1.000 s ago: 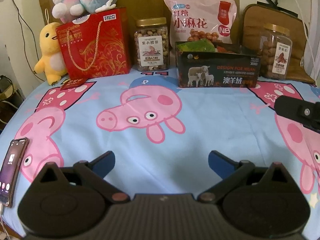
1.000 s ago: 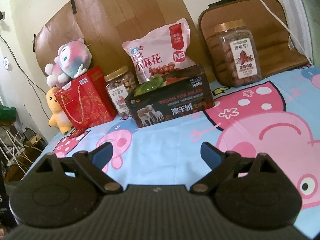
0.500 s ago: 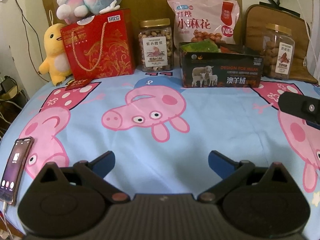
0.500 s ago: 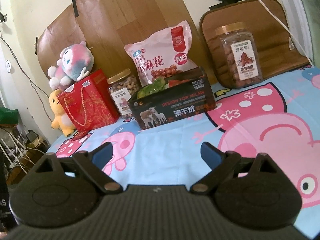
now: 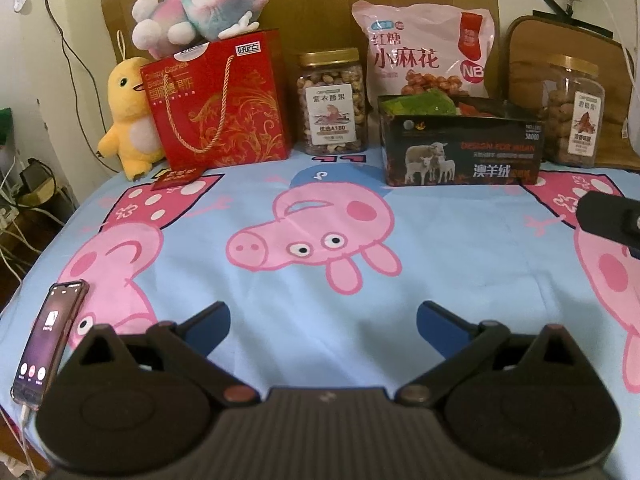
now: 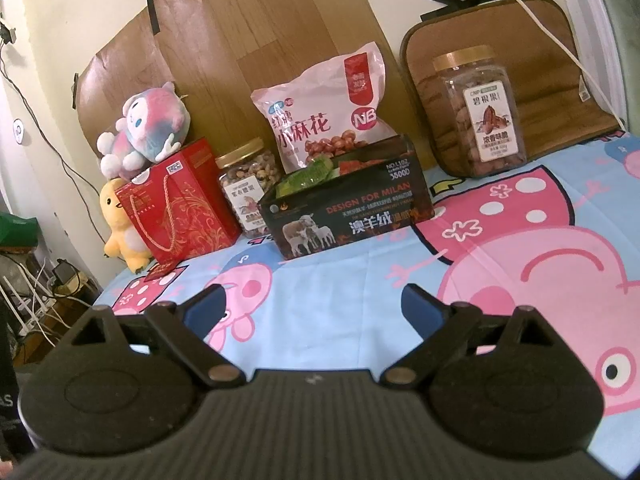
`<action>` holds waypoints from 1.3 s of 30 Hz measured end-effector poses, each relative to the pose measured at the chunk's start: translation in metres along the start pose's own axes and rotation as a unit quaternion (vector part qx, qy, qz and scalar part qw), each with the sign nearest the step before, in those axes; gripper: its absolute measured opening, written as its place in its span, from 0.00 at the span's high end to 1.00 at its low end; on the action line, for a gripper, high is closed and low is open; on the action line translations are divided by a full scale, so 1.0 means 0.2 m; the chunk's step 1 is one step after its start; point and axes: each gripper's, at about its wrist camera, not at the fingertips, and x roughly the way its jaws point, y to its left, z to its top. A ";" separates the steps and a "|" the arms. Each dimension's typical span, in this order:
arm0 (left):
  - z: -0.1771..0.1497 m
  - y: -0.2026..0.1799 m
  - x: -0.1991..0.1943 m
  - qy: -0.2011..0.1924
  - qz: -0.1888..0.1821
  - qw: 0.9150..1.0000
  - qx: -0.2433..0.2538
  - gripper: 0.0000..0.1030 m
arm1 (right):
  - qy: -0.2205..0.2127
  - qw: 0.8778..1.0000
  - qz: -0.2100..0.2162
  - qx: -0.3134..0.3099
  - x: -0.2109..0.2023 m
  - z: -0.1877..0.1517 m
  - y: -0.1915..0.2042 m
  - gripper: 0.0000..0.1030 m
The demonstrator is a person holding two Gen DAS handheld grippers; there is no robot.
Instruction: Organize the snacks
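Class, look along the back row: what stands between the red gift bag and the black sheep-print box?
A gold-lidded nut jar stands between the red gift bag and black box; both views show it.

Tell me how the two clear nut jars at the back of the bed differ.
The left nut jar stands between the red gift bag and the pink snack bag; the right nut jar stands alone, against a brown cushion. The left jar holds small mixed-colour nuts, the right jar larger brown ones. In the right wrist view, the right jar looks taller. Both stand upright, lidded in gold, white labels forward.
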 end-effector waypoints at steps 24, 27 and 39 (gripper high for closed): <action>-0.01 -0.02 0.03 0.025 -0.015 1.000 -0.003 0.00 | -0.008 1.000 0.003 0.008 -0.01 0.00 0.02 0.07; -0.01 -0.03 0.01 0.023 -0.017 1.000 -0.001 0.00 | -0.009 1.000 0.003 0.007 -0.02 -0.01 0.02 0.07; -0.01 -0.03 0.00 0.023 -0.023 0.999 0.003 0.00 | -0.030 1.000 0.001 0.008 -0.05 0.00 0.02 0.07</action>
